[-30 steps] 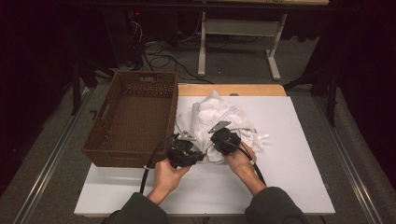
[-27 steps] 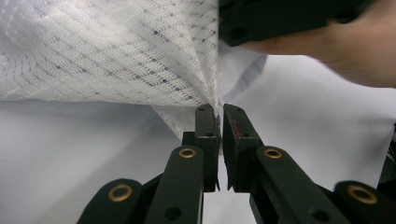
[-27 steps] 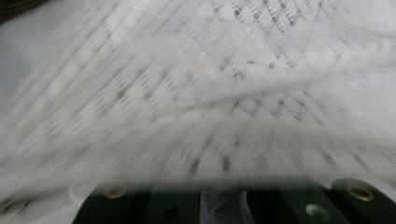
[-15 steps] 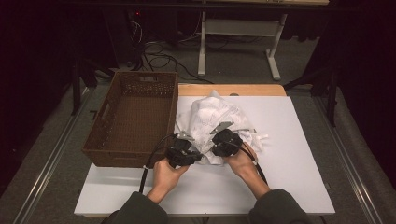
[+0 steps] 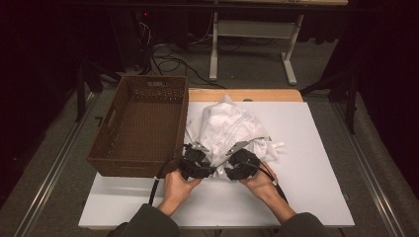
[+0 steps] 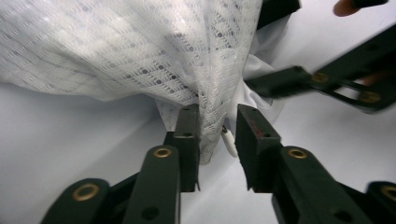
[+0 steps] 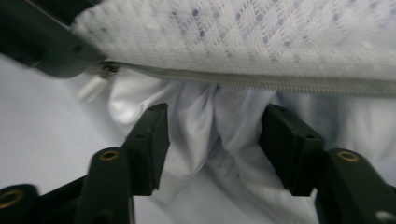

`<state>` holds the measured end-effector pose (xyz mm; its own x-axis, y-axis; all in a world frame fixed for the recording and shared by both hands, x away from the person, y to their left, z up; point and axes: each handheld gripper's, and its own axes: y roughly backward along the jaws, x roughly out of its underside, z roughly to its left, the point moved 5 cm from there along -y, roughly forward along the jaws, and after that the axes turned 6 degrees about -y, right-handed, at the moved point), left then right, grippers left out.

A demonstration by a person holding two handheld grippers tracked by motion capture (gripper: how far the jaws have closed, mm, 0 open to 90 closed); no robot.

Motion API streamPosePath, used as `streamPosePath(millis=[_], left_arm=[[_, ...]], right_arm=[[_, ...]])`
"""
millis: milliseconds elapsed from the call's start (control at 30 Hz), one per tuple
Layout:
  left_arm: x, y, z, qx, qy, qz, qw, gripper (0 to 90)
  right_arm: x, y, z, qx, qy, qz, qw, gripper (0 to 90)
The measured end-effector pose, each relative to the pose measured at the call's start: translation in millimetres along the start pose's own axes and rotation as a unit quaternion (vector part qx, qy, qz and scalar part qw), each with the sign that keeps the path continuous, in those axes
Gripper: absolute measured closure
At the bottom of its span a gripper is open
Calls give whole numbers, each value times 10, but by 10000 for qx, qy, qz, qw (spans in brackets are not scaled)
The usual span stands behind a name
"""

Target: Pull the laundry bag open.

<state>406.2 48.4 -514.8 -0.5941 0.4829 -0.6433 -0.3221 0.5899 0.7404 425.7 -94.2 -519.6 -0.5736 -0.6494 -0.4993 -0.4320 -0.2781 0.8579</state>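
While a white mesh laundry bag (image 5: 228, 129) lies bunched at the middle of the high view, on the white table top (image 5: 316, 163), both grippers work at its near edge. In that view the left gripper (image 5: 196, 160) sits just below and left of the bag, and the right gripper (image 5: 240, 162) just below and right, the two close beside each other, each held in a hand coming up from the bottom of the frame.

In the left gripper view, the mesh laundry bag (image 6: 140, 51) fills the upper half, and a fold of it hangs down between the jaws at centre. The jaws have just been opening and now stand narrowly apart; the mesh lies against the left jaw's pad while a gap shows before the right one, so nothing is pinched. A small white zip pull (image 6: 229, 142) dangles in that gap. The other gripper's jaws cross the right side of the frame.

In the right gripper view, the bag's zip (image 7: 261, 81) runs level across the upper middle, with mesh above it and plain white cloth (image 7: 210, 121) bulging out below. The jaws have just been opening and stand wide, with the cloth between them but not clamped.

A brown woven basket (image 5: 143, 126) stands on the table at the left of the high view, just beside the bag.
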Motion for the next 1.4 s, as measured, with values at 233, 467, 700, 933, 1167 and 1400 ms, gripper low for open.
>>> streamPosePath(millis=[233,467,700,933,1167,1400], left_arm=[[30,-44,41,-139,-107,85,9998,750],[-24,60,-30,-51,-162,-72,9998,879],[-63,122,-109,56,-230,-177,9996,887],[-52,180,-28,120,-88,-195,9997,886],[-15,89,9,94,35,-15,9999,668],[54,-75,12,-73,27,393,9992,617]], right_arm=[[-102,43,-9,134,208,-352,9991,841],[-202,121,-10,78,191,-437,9988,861],[-409,33,-66,209,46,-477,9986,865],[-559,-228,-166,488,-338,-384,9975,858],[-500,-124,-100,217,-143,-266,9993,644],[-361,165,-40,96,-66,-247,9996,556]])
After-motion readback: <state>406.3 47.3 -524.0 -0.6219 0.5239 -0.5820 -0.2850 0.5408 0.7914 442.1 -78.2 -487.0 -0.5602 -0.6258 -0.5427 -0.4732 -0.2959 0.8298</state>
